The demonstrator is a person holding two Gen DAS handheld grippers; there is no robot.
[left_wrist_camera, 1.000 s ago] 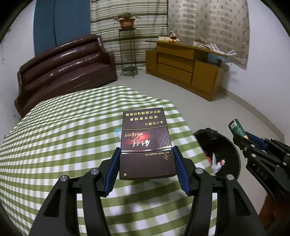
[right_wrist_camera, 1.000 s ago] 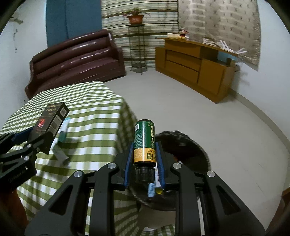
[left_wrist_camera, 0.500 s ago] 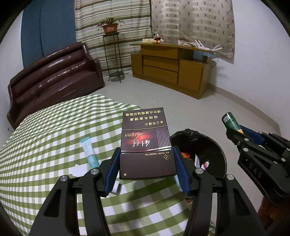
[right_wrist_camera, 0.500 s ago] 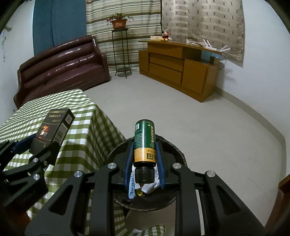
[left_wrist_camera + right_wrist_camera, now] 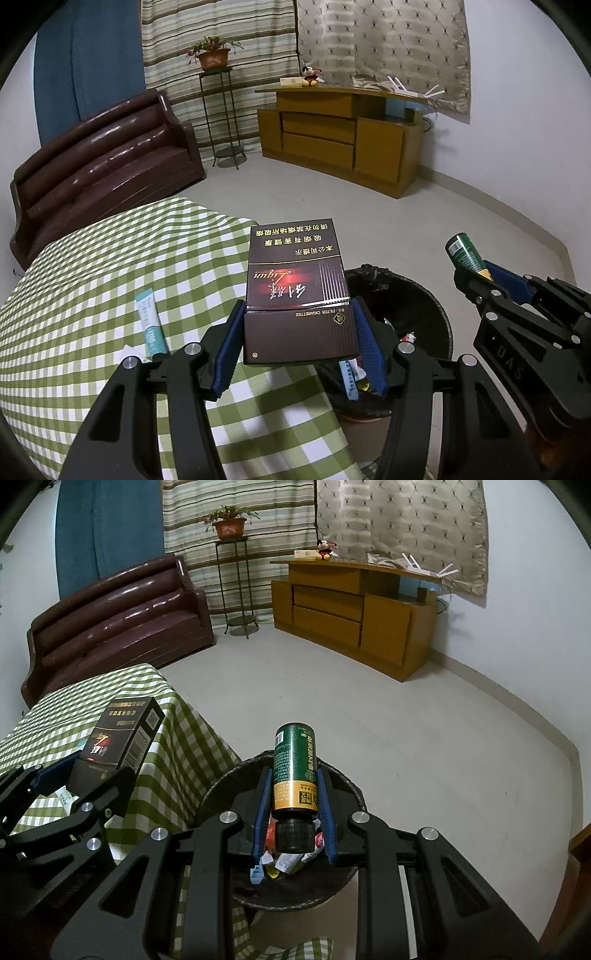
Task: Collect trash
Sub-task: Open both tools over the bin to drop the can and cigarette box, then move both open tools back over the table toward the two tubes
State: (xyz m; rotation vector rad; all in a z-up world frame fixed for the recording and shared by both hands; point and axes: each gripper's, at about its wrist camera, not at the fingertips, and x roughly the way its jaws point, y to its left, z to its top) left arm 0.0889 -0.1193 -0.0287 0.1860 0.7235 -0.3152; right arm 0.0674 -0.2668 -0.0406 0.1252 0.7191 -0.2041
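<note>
Our left gripper (image 5: pixel 300 343) pinched the cigarette box (image 5: pixel 298 291) between its fingers at the surface's (image 5: pixel 85 295) edge; our right gripper (image 5: pixel 294 818) pinched the green bottle (image 5: pixel 294 768) above the trash bin (image 5: pixel 221 794).

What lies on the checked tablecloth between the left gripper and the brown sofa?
In the left wrist view, a small teal tube lies on the tablecloth just beyond the left gripper; the cloth beyond it toward the sofa looks bare.

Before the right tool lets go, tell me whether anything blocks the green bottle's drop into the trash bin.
Nothing visible does. The green bottle, gripped by the right tool, hangs over the open mouth of the bin. Only trash already inside lies below. The left tool with its cigarette box stays off to the side.
</note>
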